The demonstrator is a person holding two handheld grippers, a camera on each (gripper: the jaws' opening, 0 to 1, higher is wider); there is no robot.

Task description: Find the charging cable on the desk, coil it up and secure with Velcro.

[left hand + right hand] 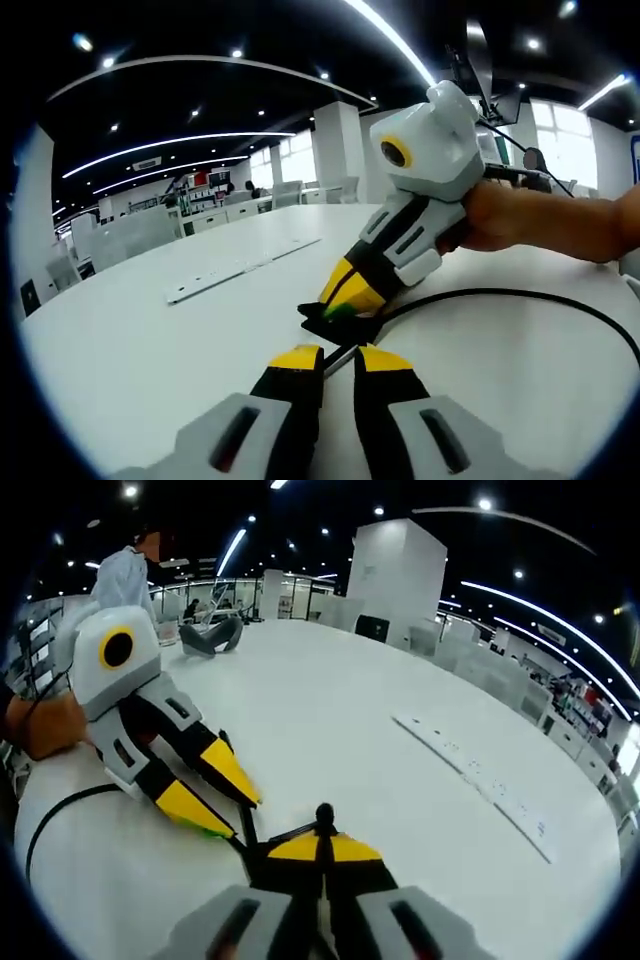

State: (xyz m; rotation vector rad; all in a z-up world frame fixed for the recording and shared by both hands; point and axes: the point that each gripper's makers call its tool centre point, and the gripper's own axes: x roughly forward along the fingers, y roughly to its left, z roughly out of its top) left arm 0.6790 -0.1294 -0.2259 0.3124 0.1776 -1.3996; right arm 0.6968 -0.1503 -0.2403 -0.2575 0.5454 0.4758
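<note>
The black charging cable point(560, 300) curves over the white table point(130, 350) and ends at a flat black Velcro strap point(335, 325) with a bit of green on it. My right gripper point(345, 298) comes in from the right and is shut on that strap. My left gripper point(340, 358) sits just in front of it, jaws nearly together on a thin stretch of the cable. In the right gripper view my right gripper point(322, 842) is shut with a black end standing up between its tips, my left gripper point(240, 815) is close on the left, and the cable point(60, 805) loops away.
A long white power strip point(240, 268) point(480, 775) lies flat on the table beyond the grippers. A hand point(520, 215) holds the right gripper. A dark object point(210, 635) rests at the far table edge, with a person point(125, 575) behind it. Office desks and chairs stand around.
</note>
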